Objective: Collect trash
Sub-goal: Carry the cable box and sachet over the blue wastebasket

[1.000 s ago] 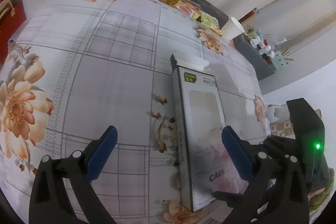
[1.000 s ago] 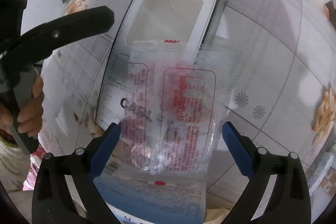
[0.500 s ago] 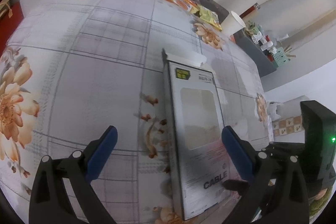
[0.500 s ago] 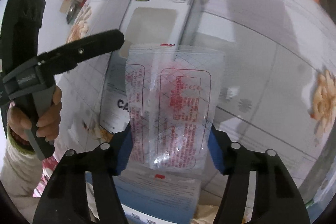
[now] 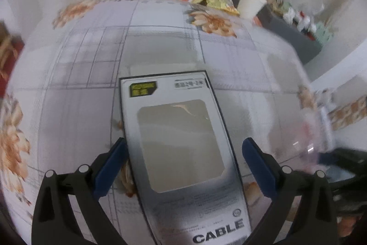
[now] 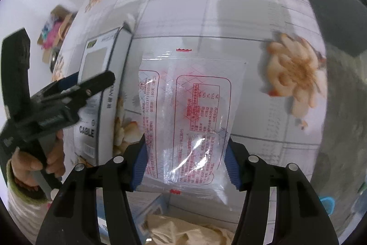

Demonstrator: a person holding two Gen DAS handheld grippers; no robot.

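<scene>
1. Your left gripper (image 5: 182, 167) had its jaws spread wide, holding nothing. The cable box (image 5: 181, 148) lay flat on the floral tablecloth (image 5: 75, 75), passing between the two blue pads (image 5: 110, 167).
2. The box's long axis ran from about 6 o'clock near the fingers up toward 12 o'clock, roughly in line with your reach, so the pads sat either side of its narrow width.
3. The left pad was just beside the box's edge; the right pad stood a little apart from it.
4. Your right gripper (image 6: 184, 167) was clamped on the clear plastic wrapper (image 6: 190, 121), which rose toward 12 o'clock from the fingers.
5. From the right wrist view the box (image 6: 96, 93) lay at 9 o'clock, under your left gripper (image 6: 66, 93). I judge the left hand was the nearer and free one for that box.
</scene>
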